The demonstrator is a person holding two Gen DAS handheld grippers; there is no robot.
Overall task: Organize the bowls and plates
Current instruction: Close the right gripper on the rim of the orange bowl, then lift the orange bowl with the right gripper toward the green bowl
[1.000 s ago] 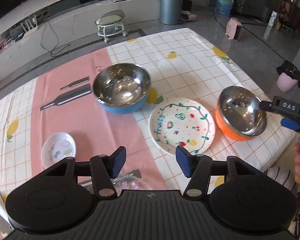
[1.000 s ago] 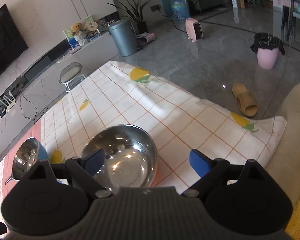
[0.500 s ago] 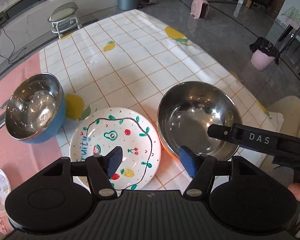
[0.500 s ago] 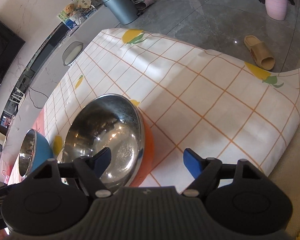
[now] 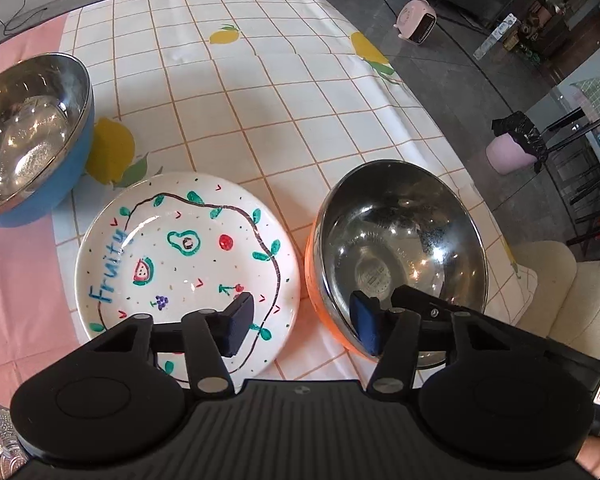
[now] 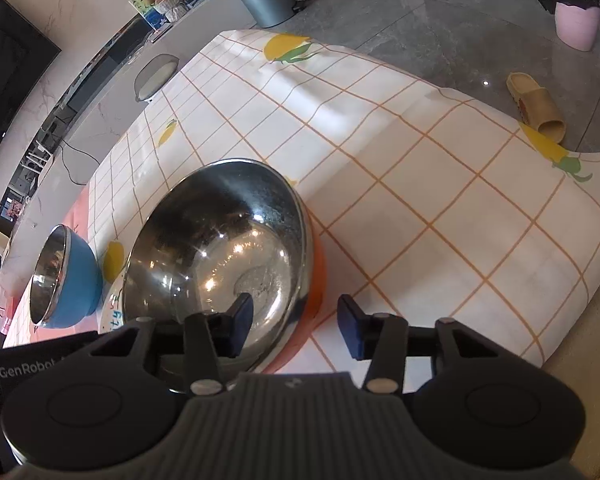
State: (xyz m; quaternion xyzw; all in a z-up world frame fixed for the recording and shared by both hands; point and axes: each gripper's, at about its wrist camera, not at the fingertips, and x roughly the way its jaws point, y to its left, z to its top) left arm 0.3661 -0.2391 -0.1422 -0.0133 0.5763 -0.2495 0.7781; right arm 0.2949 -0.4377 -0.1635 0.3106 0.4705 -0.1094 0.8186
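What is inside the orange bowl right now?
The orange bowl holds no food, only a bare steel lining. One pad of the right claw reaches inside its near rim. The near wall is hidden behind the claws.

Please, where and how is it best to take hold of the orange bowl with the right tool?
Probably by the near rim of the orange bowl, from above, one finger inside and one outside the wall. The round body is too wide to span. The right tool straddles that rim, its jaws just closing, not yet pressing.
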